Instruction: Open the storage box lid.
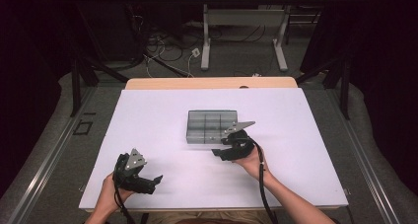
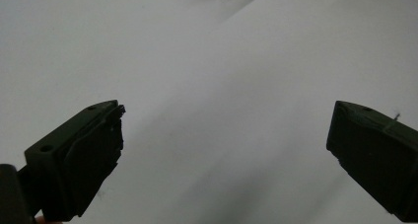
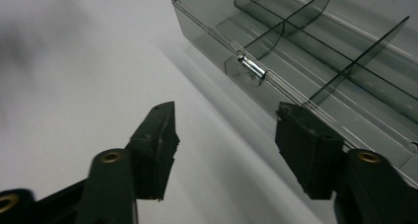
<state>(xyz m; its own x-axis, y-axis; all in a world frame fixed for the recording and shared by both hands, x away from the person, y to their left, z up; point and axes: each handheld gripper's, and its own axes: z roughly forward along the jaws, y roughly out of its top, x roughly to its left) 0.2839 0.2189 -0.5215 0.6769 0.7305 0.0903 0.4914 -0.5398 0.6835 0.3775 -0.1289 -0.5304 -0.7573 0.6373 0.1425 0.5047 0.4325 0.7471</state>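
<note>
A smoky clear plastic organizer box point(image 1: 211, 126) with dividers lies in the middle of the white table. In the right gripper view its front wall carries a small metal latch point(image 3: 252, 68), and the box point(image 3: 315, 61) stretches across the upper right. My right gripper point(image 1: 223, 152) hovers at the box's near right corner, open and empty point(image 3: 224, 135), one jaw over bare table and the other just before the box's front edge. My left gripper point(image 1: 150, 180) rests near the table's front left, held by a hand, jaws spread wide over bare table point(image 2: 224, 130).
The white tabletop point(image 1: 148, 130) has free room left and right of the box. A wooden strip point(image 1: 212, 83) runs along its far edge. Beyond it stand another table's legs point(image 1: 206, 41) and cables on the floor.
</note>
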